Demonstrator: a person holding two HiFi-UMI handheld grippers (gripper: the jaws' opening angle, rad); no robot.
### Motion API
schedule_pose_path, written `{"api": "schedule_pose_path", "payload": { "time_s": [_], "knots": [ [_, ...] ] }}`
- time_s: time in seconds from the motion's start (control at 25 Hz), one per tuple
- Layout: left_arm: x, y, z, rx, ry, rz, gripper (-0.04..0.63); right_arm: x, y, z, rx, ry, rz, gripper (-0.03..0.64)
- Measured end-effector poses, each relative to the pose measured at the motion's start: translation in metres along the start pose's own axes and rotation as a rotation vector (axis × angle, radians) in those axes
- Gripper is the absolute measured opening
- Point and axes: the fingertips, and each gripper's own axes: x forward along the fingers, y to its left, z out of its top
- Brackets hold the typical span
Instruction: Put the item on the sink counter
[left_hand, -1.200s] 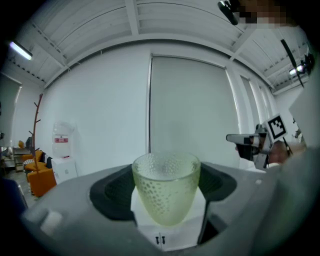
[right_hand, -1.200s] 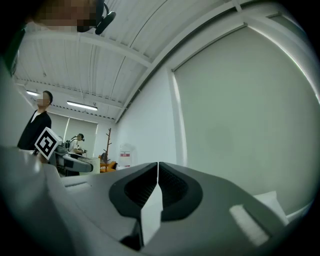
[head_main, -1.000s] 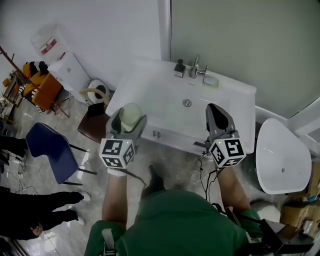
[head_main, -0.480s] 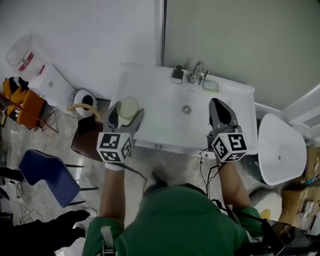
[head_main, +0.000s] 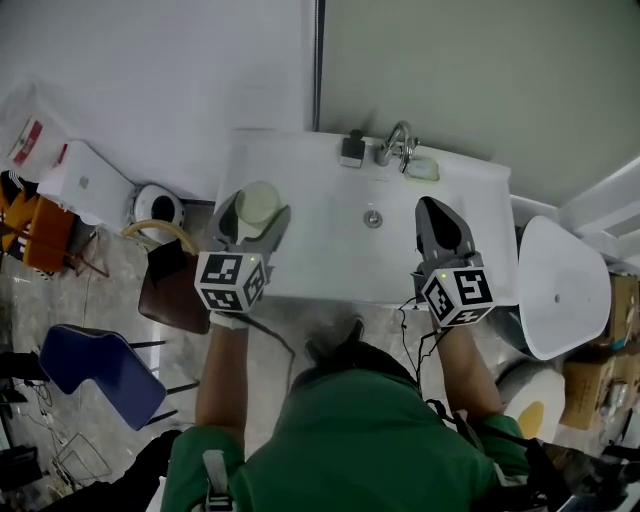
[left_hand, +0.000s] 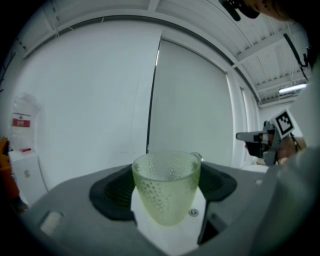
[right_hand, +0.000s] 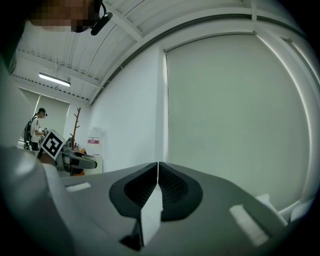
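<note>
A pale green dimpled glass cup (left_hand: 166, 187) stands upright between the jaws of my left gripper (head_main: 255, 215), which is shut on it. In the head view the cup (head_main: 257, 202) hovers over the left part of the white sink counter (head_main: 310, 250). My right gripper (head_main: 443, 232) is shut with nothing in it and hangs over the counter's right side, its jaws pressed together (right_hand: 157, 187). The basin drain (head_main: 373, 218) lies between the two grippers.
A faucet (head_main: 397, 146), a dark dispenser (head_main: 351, 148) and a soap dish (head_main: 422, 168) sit at the counter's back edge. A white toilet (head_main: 562, 290) stands to the right. A brown stool (head_main: 175, 290), a blue chair (head_main: 98, 370) and a bin (head_main: 155, 208) are on the floor at left.
The view has shifted toward the sink, so the counter sits squarer beneath both grippers. The left gripper with the cup has moved a little farther over the counter.
</note>
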Motion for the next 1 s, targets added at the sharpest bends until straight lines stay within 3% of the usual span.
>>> {"api": "schedule_pose_path", "payload": {
  "time_s": [0.56,1.0],
  "knots": [
    [0.105,-0.011,-0.004,0.042,0.037,-0.010,0.377,0.043,-0.071,-0.011,0.073,-0.014,0.027,0.006],
    [0.203,-0.010,-0.037,0.067,0.072,-0.130,0.377,0.052,-0.118,-0.037,0.108,0.025,-0.071,0.006]
  ]
}}
